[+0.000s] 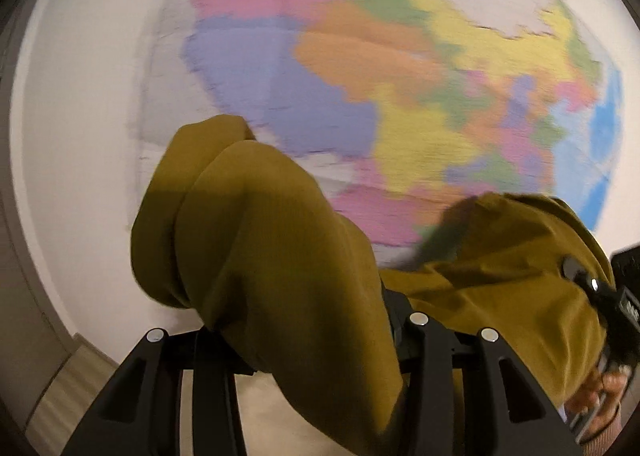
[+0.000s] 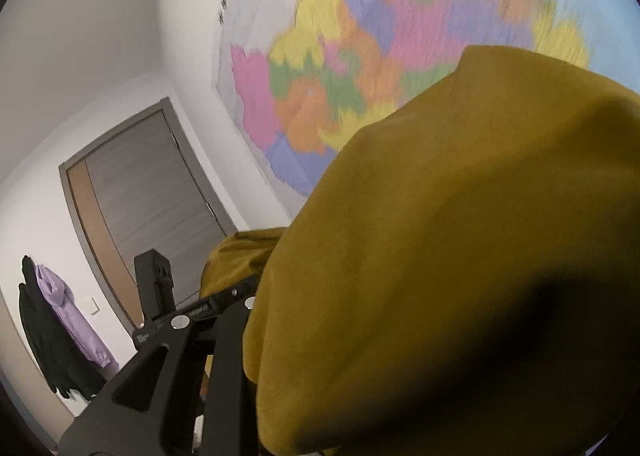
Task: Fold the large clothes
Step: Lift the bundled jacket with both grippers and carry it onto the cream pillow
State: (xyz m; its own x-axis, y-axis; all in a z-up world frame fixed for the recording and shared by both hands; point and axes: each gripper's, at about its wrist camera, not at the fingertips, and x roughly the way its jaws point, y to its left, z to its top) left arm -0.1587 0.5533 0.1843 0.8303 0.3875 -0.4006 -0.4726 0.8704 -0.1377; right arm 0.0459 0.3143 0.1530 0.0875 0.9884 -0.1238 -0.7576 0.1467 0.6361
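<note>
Cloth of the mustard garment (image 1: 288, 256) looks soft and floppy, so an edge or corner seems best to hold. It hangs in the air before the wall map (image 1: 360, 76). Left tool (image 1: 304, 336) and right tool (image 2: 256, 320) both pinch it, raised nearly level.

- Pale beige, wood-look floor (image 1: 68, 388): only supporting surface visible, a narrow strip at lower left of left wrist view, w/ more showing between gripper parts at bottom centre.
- Floor meets white wall along a pale skirting line.
- Nothing seen lying directly on the visible strip.
- Right wrist view: no table, bed or floor identifiable; lower area covered by cloth.
</note>
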